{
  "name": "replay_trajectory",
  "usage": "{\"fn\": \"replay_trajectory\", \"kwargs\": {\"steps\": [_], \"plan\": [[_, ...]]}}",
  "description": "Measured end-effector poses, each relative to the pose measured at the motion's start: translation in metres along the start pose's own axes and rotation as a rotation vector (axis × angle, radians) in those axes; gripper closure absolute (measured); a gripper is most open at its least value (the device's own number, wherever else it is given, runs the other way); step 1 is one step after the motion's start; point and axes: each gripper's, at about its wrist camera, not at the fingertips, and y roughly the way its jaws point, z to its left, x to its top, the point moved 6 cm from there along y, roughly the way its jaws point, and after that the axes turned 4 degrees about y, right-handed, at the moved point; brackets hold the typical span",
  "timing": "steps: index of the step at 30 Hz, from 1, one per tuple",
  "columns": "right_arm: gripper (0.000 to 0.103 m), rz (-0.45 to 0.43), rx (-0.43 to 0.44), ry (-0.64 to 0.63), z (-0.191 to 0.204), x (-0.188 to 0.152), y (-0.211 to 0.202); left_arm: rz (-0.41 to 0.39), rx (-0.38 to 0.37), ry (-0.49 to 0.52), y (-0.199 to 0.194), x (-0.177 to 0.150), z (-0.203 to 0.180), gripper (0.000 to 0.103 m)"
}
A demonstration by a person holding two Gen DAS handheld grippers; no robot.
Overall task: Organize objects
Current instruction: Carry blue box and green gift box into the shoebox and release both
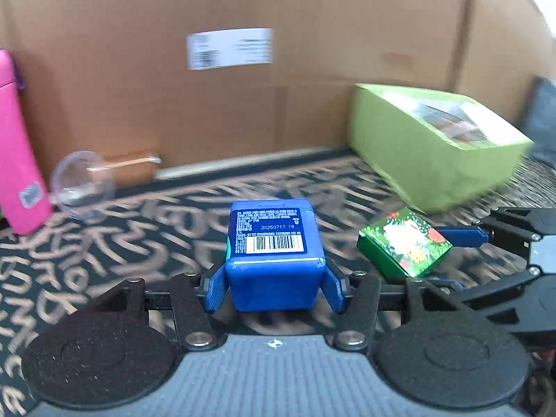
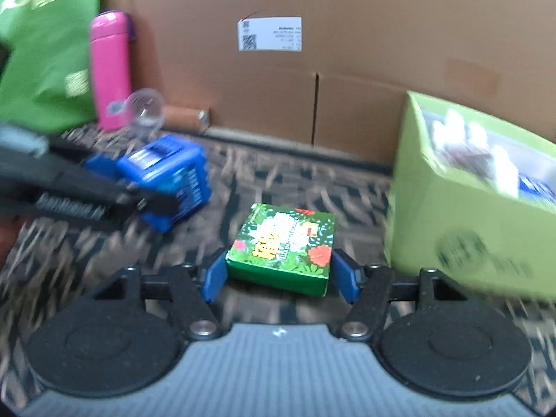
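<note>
Two grips at once: my left gripper [image 1: 274,288] is clamped on the blue box [image 1: 274,253], and my right gripper [image 2: 279,278] squeezes the small green box [image 2: 283,246], both above the patterned cloth [image 1: 139,229]. At two o'clock stands the lime carton [image 2: 462,208].

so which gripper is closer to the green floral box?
Right. The right gripper has the green floral box between its fingers. The left gripper sits to that box's left, clamped on the blue box.
</note>
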Motion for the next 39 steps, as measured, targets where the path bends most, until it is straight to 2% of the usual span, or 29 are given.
{"fn": "replay_trajectory", "kwargs": {"steps": [3,5,7,8,10,14,16,17,18,20,22,25,29,35,39], "plan": [[0.039,0.007,-0.050,0.007,-0.008,-0.022,-0.032,0.001,-0.057,0.021,-0.010,-0.012,-0.025,0.044],[0.038,0.018,-0.081,0.030,-0.014,-0.032,-0.044,-0.004,-0.058,0.021,-0.015,-0.013,-0.036,0.041],[0.034,0.009,-0.093,0.044,-0.015,-0.039,-0.051,-0.028,-0.020,0.015,-0.015,-0.009,-0.043,0.027],[0.028,0.002,-0.100,0.049,-0.016,-0.040,-0.049,-0.037,0.013,0.011,-0.015,-0.007,-0.045,0.022],[0.027,-0.011,-0.106,0.055,-0.016,-0.039,-0.050,-0.041,0.062,0.025,-0.012,-0.001,-0.048,0.022],[0.027,-0.028,-0.081,0.077,-0.019,-0.036,-0.047,-0.021,0.083,0.073,-0.008,0.002,-0.053,0.022],[0.027,-0.030,-0.074,0.090,-0.017,-0.033,-0.042,-0.012,0.070,0.077,-0.007,0.001,-0.054,0.030],[0.027,-0.028,-0.074,0.094,-0.017,-0.033,-0.039,-0.003,0.057,0.070,-0.006,0.000,-0.053,0.041],[0.027,-0.027,-0.081,0.095,-0.018,-0.033,-0.038,0.010,0.049,0.059,-0.005,-0.001,-0.053,0.043],[0.028,-0.026,-0.093,0.095,-0.019,-0.034,-0.035,0.018,0.057,0.044,-0.003,-0.001,-0.052,0.042],[0.036,-0.032,-0.087,0.110,-0.022,-0.034,-0.036,0.020,0.077,0.040,-0.001,0.000,-0.051,0.040],[0.038,-0.034,-0.066,0.118,-0.025,-0.035,-0.038,0.033,0.058,0.029,0.003,-0.001,-0.054,0.046],[0.039,-0.040,-0.043,0.127,-0.028,-0.037,-0.041,0.036,0.048,0.044,0.005,0.002,-0.063,0.045],[0.040,-0.055,-0.020,0.152,-0.036,-0.038,-0.051,0.047,-0.034,0.032,0.002,0.007,-0.078,0.046],[0.040,-0.096,-0.026,0.169,-0.049,-0.034,-0.072,0.006,-0.101,0.015,-0.010,0.021,-0.090,0.046]]}}
